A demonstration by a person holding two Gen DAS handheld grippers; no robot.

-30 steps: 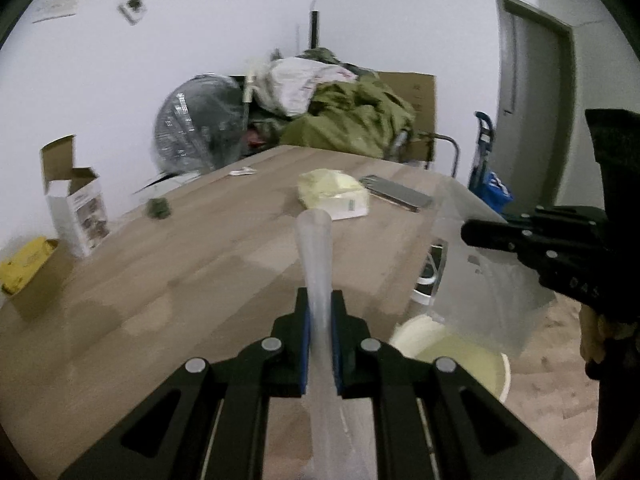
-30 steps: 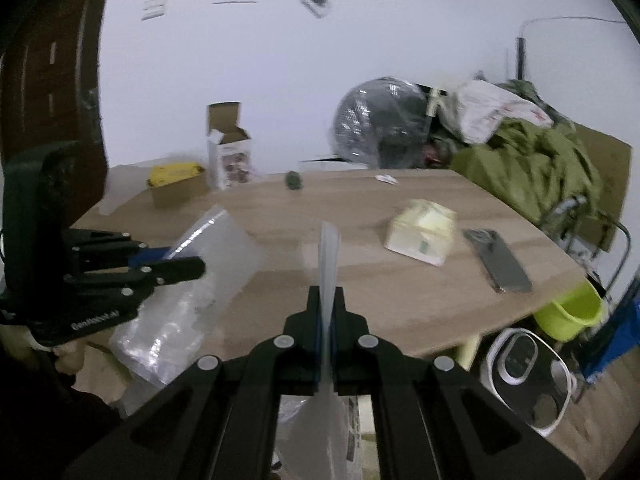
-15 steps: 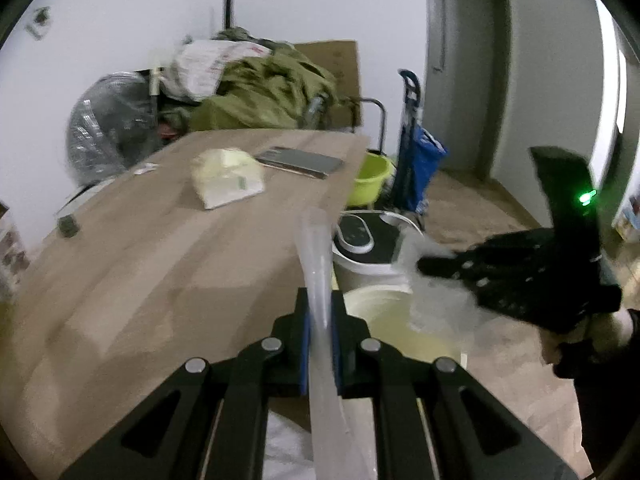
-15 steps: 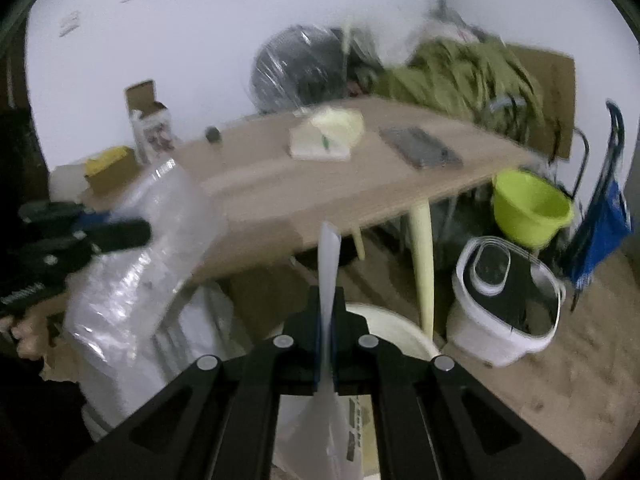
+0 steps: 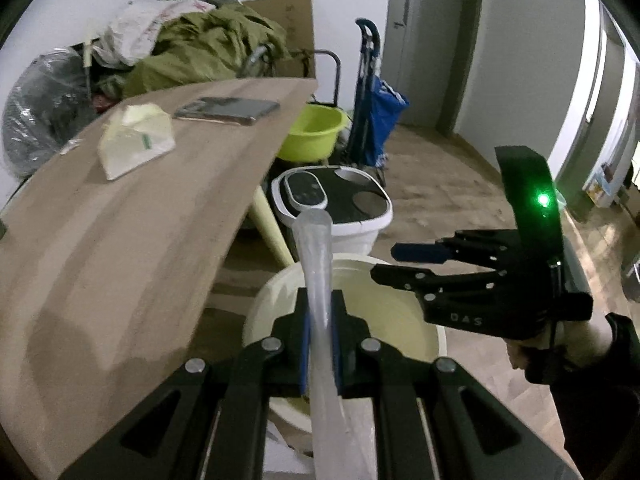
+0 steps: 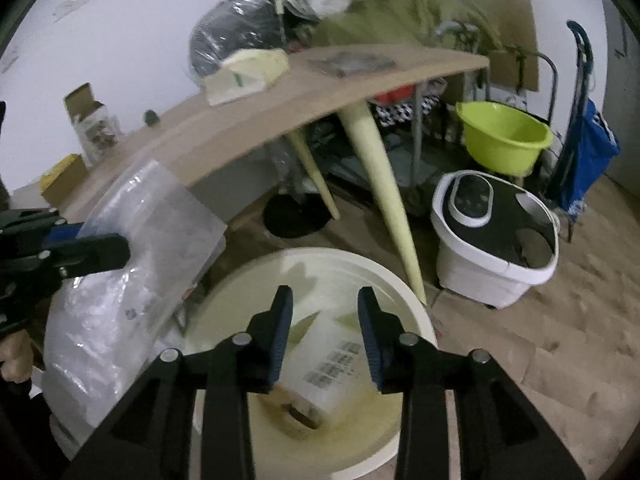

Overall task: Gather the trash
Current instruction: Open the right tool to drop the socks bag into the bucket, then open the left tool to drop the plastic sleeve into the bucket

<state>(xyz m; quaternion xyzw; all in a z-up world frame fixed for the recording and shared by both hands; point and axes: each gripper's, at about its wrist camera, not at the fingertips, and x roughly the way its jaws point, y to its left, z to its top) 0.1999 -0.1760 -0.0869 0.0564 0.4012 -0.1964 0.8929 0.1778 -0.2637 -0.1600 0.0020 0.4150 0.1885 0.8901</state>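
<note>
My left gripper (image 5: 320, 340) is shut on a clear plastic bag (image 5: 316, 280), which also shows in the right wrist view (image 6: 132, 264), hanging at the left beside the cream bucket (image 6: 416, 316). My right gripper (image 6: 324, 316) is open and empty above the bucket's mouth; it also shows in the left wrist view (image 5: 392, 262). A white labelled package (image 6: 336, 360) lies inside the bucket. The bucket stands on the floor by the wooden table's edge (image 5: 240, 216).
On the table lie a pale yellow packet (image 5: 136, 140) and a flat dark device (image 5: 228, 110). On the floor stand a white and black appliance (image 6: 496, 236), a green basin (image 6: 504, 136) and a blue trolley bag (image 6: 588, 152). Table legs (image 6: 384, 184) rise behind the bucket.
My right gripper has let go of the plastic and opened over the bucket. Both grippers swung from the table top down and right toward the bucket. The left stays shut on the bag.
</note>
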